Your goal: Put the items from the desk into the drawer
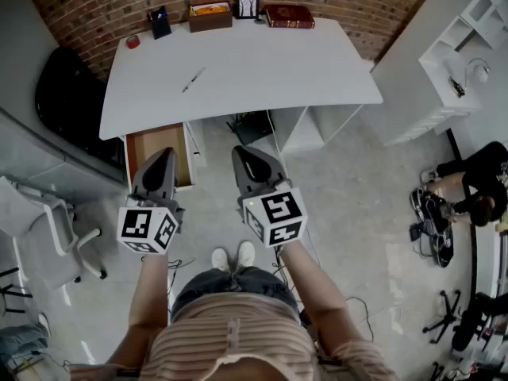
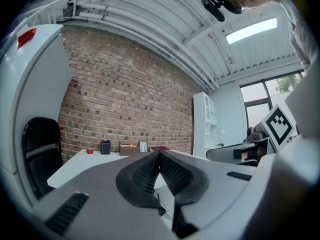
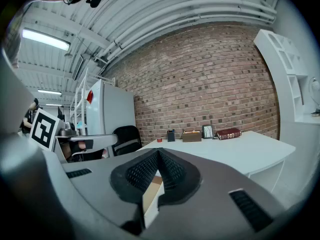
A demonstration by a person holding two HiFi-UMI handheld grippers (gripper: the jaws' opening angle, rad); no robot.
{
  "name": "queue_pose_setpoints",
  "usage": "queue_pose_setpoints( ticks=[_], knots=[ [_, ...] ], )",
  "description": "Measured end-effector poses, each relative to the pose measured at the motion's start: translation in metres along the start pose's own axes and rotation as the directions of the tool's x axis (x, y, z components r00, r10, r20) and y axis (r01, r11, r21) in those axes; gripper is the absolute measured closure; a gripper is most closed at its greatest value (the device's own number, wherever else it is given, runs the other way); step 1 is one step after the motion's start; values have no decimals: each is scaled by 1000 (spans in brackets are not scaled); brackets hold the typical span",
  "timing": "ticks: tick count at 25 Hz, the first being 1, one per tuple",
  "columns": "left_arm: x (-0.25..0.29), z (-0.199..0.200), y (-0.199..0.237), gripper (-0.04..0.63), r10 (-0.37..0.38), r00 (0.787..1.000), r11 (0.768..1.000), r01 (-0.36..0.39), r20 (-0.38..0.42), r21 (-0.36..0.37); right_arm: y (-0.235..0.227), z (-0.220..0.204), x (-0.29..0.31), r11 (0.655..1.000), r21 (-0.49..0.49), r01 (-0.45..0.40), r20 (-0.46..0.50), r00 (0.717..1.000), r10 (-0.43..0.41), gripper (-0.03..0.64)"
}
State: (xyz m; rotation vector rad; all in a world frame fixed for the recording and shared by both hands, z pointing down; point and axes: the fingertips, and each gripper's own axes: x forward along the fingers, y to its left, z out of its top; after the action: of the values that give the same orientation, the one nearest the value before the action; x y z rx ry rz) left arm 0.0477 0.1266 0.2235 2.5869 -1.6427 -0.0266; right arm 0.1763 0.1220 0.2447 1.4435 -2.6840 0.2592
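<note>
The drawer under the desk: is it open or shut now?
Open. The drawer sticks out past the front edge of the desk, its brown inside showing.

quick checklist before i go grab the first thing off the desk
1. Drawer open: ok, pulled out under the desk's left end.
2. Left gripper empty: ok, nothing between its jaws.
3. Right gripper empty: ok, nothing between its jaws.
4. Jaws apart for a pick: not ok, both pairs are together.
5. Items located: ok. The pen lies mid-desk; the pen holder, box, frame and book line the back edge.
6. Grippers over the desk: not ok, both are short of its front edge.
</note>
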Motion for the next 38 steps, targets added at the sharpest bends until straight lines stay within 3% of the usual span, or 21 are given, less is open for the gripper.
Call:
queue_pose_setpoints(
  ticks=[10,16,23,30,38],
  knots=[
    [9,-13,-9,586,15,1000,999,-16,-22,-29,-16,-3,-6,1000,5,-3,-8,1000,3,600],
    [17,-16,-17,586,16,999,1000,-16,-47,-8,-28,-3,-11,1000,-1,0,-4,1000,0,600],
    [29,-21,-16,586,68,997,997,-70,-43,-41,-51,1,-15,999,-45,-6,3,1000,6,600],
    [48,-19,-1,585,113,991,993,-115,-72,-25,-78,12,-5,998,-51,22,25,999,-21,600],
    [91,-16,28,584,97,992,995,-98,-81,-9,-94,16,30,998,-58,28,11,1000,-27,600]
  ],
)
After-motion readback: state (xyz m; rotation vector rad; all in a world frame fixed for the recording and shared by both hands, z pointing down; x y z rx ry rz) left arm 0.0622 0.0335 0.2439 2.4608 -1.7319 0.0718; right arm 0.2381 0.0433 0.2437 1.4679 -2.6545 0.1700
